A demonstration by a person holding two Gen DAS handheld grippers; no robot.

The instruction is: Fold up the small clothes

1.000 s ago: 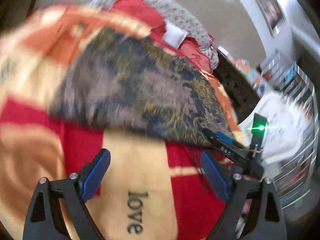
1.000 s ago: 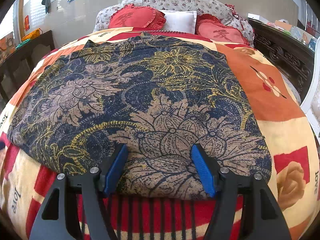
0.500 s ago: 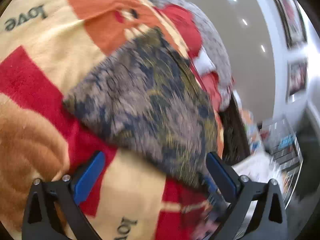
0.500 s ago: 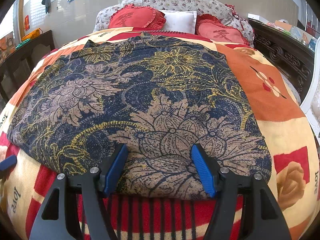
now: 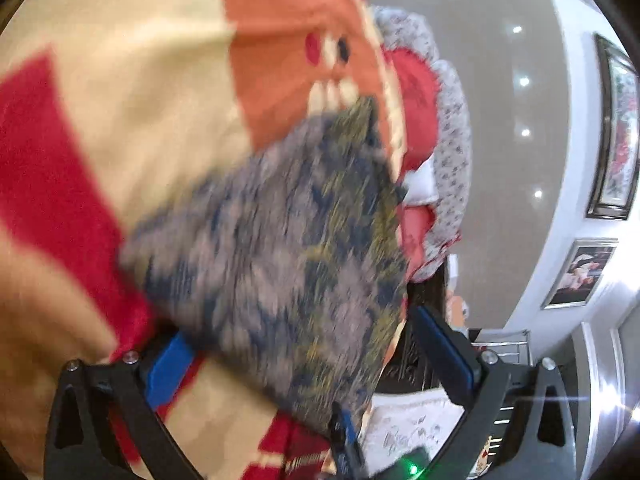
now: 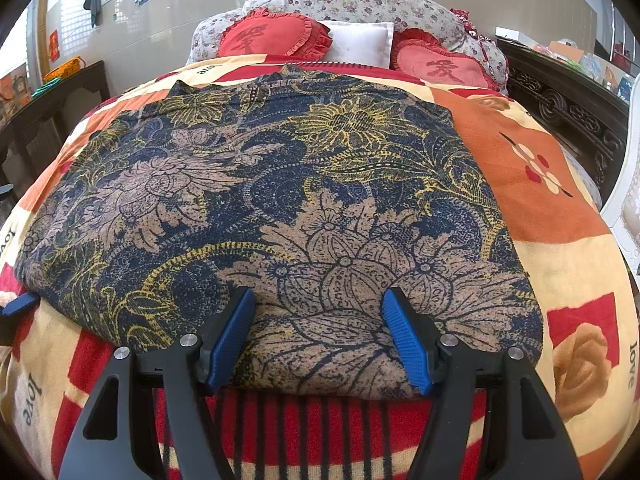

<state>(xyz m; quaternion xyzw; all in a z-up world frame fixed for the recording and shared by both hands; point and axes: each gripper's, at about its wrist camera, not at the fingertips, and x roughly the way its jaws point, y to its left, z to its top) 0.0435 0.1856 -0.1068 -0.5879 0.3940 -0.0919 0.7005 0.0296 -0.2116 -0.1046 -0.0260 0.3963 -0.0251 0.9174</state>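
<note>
Your flowered garment (image 6: 280,200) lies flat mid-blanket (image 6: 532,184), no fold yet made, your right tongs (image 6: 318,336) wide over its six-o'clock hem and your left tongs (image 5: 308,360) wide, empty, at its nine-o'clock corner.

Motion blurs the floral garment (image 5: 288,248) and blanket (image 5: 120,128).

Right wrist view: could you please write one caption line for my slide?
Right tool open over the near edge of a floral garment spread on a patchwork blanket, pillows behind.
</note>
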